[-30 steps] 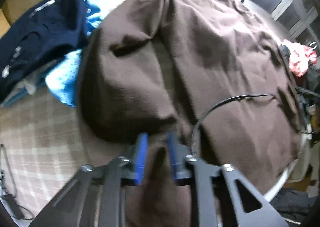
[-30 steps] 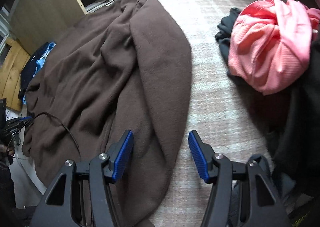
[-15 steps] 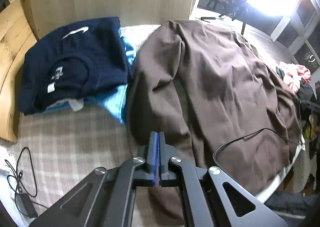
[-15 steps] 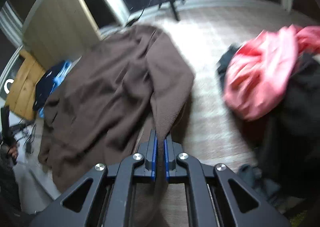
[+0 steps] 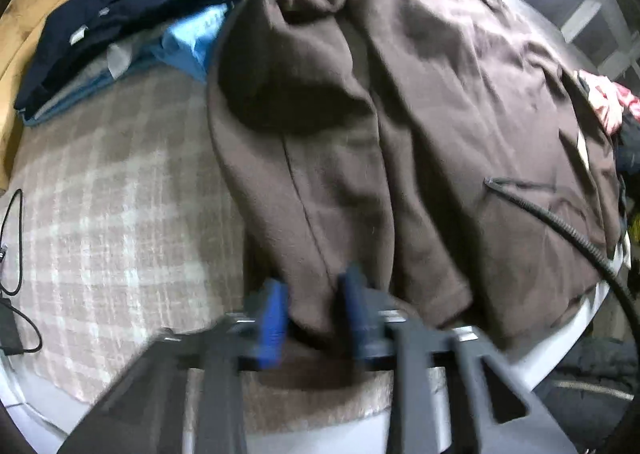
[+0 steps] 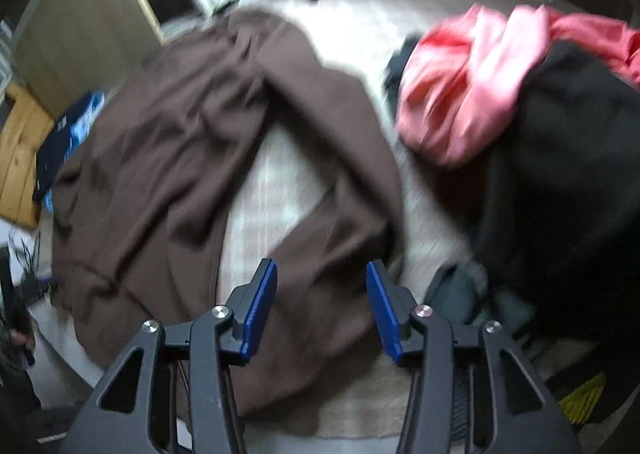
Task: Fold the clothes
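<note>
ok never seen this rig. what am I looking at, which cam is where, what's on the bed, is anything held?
No robot arm here: a person carries a two-finger tool in each hand, each with a fisheye camera looking along its blue fingers. In the left wrist view, the left tool is open, with an edge of the brown garment between its fingers. In the right wrist view, the right tool is open above the same garment, holding nothing. On the plaid cover also lie a folded navy and blue stack and a pink garment on dark clothes.
</note>
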Demonstrator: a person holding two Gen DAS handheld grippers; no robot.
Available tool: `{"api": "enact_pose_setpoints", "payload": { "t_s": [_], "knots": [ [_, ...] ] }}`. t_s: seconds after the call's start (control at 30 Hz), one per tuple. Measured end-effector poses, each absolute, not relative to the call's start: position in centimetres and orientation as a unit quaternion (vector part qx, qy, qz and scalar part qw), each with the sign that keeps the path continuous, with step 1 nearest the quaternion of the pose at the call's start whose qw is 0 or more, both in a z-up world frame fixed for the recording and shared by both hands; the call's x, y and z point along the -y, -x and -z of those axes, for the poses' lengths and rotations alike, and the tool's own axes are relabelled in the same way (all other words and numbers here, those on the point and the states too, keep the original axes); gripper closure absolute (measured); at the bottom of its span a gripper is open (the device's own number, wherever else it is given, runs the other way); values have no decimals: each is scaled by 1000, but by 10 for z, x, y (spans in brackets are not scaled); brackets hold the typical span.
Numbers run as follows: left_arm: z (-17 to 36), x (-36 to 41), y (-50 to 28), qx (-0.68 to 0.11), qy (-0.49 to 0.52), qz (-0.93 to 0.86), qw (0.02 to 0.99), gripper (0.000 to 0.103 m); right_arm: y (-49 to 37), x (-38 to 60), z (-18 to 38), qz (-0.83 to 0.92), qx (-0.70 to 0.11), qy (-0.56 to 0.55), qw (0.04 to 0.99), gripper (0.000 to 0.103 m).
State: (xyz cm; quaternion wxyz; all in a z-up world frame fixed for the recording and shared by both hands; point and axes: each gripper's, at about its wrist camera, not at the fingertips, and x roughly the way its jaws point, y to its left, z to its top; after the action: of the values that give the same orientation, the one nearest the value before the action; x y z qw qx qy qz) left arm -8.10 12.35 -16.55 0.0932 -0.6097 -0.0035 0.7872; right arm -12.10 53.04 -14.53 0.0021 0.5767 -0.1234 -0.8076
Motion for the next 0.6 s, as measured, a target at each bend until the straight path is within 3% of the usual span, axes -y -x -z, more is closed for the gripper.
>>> {"api": "enact_pose_setpoints", "payload": {
  "t_s": [0.2,0.27,0.3,0.5,0.6],
  "knots": [
    [125,-115,85,5,582,-808,96,100,118,-530,171,794,150,-590,-2,56],
    [110,-112,86,0,570,-816,95,100,117,-529,169,803,144,-579,5,71],
    [96,-105,89,-6,559,-825,87,100,117,-530,169,804,139,-578,7,96],
    [37,-58,102,-62,511,-857,29,100,107,-550,122,837,97,-537,-32,98],
    [45,-36,113,-108,511,-852,-35,90,106,-586,111,830,78,-541,-116,95]
  ]
}}
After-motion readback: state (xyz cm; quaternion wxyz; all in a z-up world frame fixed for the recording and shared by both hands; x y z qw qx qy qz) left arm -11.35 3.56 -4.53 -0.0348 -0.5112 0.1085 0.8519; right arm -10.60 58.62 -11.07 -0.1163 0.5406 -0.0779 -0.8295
